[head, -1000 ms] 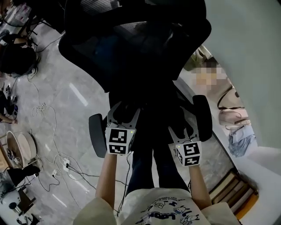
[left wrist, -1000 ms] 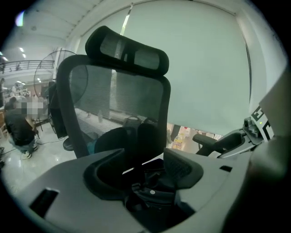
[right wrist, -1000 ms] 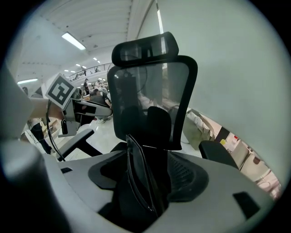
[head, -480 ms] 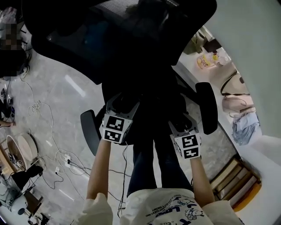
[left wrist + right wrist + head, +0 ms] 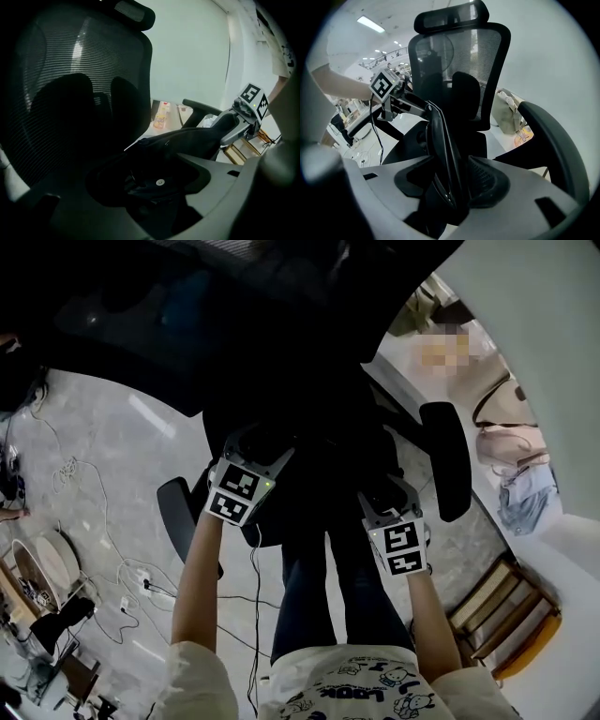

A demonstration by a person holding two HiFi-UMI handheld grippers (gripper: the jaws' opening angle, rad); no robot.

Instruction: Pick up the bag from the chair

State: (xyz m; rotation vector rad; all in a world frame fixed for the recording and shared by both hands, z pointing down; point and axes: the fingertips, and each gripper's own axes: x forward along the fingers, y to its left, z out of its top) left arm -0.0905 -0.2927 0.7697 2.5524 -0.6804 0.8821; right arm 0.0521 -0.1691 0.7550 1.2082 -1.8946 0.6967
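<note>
A black bag (image 5: 323,474) lies on the seat of a black mesh office chair (image 5: 448,460), hard to tell apart from the dark seat in the head view. My left gripper (image 5: 251,439) hangs open just above the bag's left part. In the left gripper view, dark fabric with a silver snap (image 5: 160,182) lies between its spread jaws. My right gripper (image 5: 382,495) is at the bag's right side. Its jaws have just been closing, and an upright black edge of the bag (image 5: 443,145) stands between them. No firm pinch shows.
The chair's backrest (image 5: 459,61) rises straight ahead, with armrests (image 5: 178,521) on both sides. The person's legs (image 5: 328,596) stand against the seat front. Cables (image 5: 94,521) trail over the floor at left. Handbags (image 5: 511,442) and a wooden rack (image 5: 506,615) sit at right.
Both grippers have sunk toward the seat and now sit low over the bag. The left one has tilted and rolled. The chair fills more of the head view.
</note>
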